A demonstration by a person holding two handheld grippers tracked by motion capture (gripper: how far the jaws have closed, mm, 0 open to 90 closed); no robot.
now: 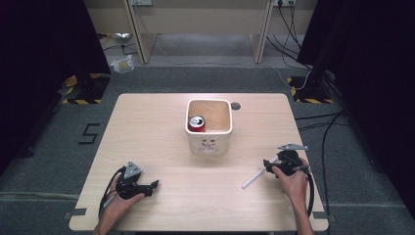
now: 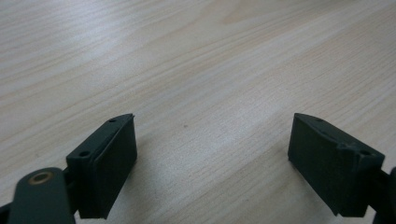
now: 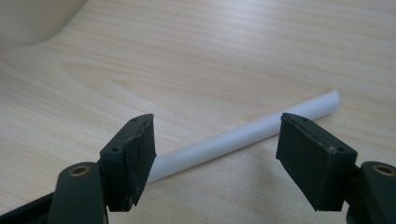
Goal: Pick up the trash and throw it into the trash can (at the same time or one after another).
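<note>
Right claw (image 3: 215, 147) open, jaws straddling the white tube (image 3: 243, 137) lying flat on the surface (image 1: 161, 122), pads not touching. Left claw (image 2: 212, 158) open, empty.

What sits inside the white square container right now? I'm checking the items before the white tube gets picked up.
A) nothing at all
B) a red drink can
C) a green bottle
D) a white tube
B: the high view shows a red drink can standing in the near-left corner of the white square container, while the white tube lies on the table.
</note>
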